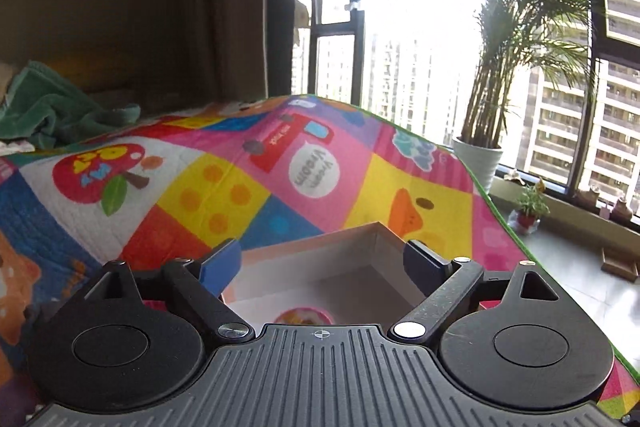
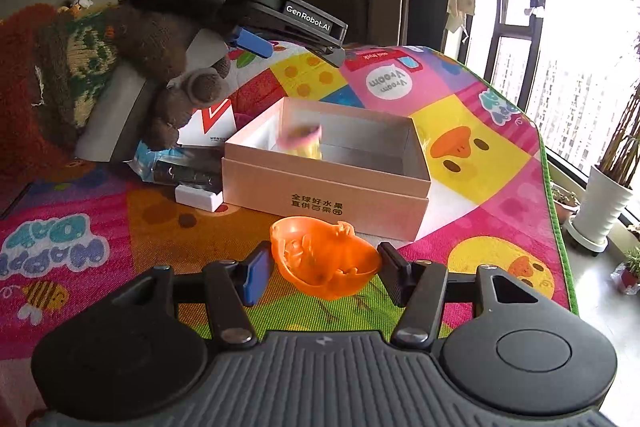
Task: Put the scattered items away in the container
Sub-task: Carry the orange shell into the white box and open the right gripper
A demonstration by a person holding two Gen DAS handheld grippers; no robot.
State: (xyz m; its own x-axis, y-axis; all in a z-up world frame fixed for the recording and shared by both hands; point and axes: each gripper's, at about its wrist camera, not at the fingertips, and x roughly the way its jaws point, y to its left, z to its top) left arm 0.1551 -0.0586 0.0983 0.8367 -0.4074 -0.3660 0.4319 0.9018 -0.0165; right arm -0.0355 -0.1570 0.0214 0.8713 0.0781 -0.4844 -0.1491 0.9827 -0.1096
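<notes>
The big bright patchwork play mat (image 2: pixel 472 163) with ducks and lettering is filling most of both views, and the open pale-pink cardboard box (image 2: pixel 320 183) with dark printed characters on its side is sitting on it, mid-frame in the right wrist view and low centre in the left wrist view (image 1: pixel 352 247). That box reads as the container.

Inside it, a small round pink-and-yellow item (image 2: pixel 302 141) is showing as a motion-blurred shape near the back wall, apparently dropping in; the left wrist view is catching it (image 1: pixel 304 317) at the box bottom, just above the gripper body. The left gripper (image 2: pixel 294 53) is hanging above the box's far left corner in the upper middle of the right wrist view, its jaws spread wide and holding nothing, so that item looks delivered.

The right gripper (image 2: pixel 324 269) is gripping a translucent orange plastic bowl-shaped toy (image 2: pixel 326 261) between its jaws, low centre of the frame, just in front of the box's near wall and not yet over the opening.

Left of the box, a dark cylindrical object (image 2: pixel 186 173) in a bluish wrapper, a small white rectangular block (image 2: pixel 200 197) and a white carton with a red mark (image 2: pixel 212 125) are lying on the mat. By my judgement the task is only partly done: one item in, one in hand, several waiting.
</notes>
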